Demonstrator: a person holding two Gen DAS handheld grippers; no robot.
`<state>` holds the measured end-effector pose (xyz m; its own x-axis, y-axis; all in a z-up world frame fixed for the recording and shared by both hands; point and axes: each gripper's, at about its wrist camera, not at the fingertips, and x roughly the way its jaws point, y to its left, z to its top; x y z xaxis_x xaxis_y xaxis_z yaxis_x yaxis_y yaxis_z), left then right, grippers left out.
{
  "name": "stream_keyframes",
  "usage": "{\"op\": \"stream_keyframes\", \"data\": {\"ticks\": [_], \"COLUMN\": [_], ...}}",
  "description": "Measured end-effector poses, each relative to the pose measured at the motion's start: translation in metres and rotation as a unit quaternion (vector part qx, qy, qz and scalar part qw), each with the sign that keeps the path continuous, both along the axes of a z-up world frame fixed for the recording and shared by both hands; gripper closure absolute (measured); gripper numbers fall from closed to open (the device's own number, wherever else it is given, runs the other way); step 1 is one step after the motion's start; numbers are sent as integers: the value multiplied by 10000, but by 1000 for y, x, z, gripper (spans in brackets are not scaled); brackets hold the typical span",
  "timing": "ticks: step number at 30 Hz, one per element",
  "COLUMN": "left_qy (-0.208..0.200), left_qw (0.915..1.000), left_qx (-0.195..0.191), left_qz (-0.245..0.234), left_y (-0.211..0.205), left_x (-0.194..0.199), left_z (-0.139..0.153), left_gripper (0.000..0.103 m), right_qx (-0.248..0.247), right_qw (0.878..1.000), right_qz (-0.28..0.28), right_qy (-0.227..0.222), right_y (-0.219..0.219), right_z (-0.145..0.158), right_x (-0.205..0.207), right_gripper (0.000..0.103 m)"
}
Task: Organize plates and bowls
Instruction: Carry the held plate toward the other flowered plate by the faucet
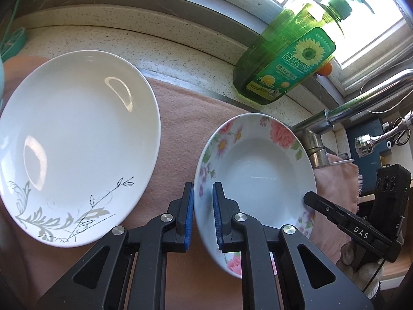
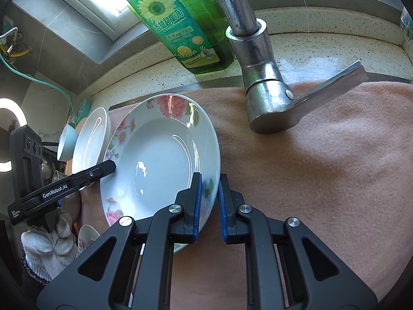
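Observation:
A deep plate with a pink flower rim (image 1: 260, 170) (image 2: 160, 160) sits on the pink cloth (image 1: 196, 118), tilted between my two grippers. My left gripper (image 1: 202, 206) is shut on its left rim, one blue pad inside the plate and one outside. My right gripper (image 2: 209, 201) is shut on the opposite rim in the same way. A larger white plate with a grey leaf pattern (image 1: 77, 142) (image 2: 90, 139) lies on the cloth just to the left, apart from the floral plate.
A green dish soap bottle (image 1: 289, 59) (image 2: 180, 25) stands on the speckled counter ledge behind. The chrome faucet (image 2: 260, 77) (image 1: 317, 139) rises close to the plate's far side. A pale blue bowl (image 2: 67, 142) and another floral dish (image 2: 86, 237) sit at left, by a gloved hand (image 2: 49, 248).

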<state>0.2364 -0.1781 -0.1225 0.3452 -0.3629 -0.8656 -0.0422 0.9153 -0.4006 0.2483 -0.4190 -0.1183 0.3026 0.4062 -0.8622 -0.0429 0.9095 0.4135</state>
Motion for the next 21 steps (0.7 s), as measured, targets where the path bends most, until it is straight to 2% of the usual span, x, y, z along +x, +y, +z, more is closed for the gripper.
{"op": "stream_keyframes", "data": {"ticks": [13,21], "left_qy": [-159,-264], "left_qw": [9998,9994], "left_qx": [87,-26], "left_qz": [-44,-209], "left_y": [6,22], "left_x": [-17,-39], "left_z": [16,31], "left_gripper": [90,90], "right_qx": [45,7], "right_qw": [9999,9996], "right_qz": [-18,-95], "right_qy": [-132,-256], "right_y": [10,23], "right_z": [14,26], "right_x": [-13,-38], "right_gripper": [90,90]}}
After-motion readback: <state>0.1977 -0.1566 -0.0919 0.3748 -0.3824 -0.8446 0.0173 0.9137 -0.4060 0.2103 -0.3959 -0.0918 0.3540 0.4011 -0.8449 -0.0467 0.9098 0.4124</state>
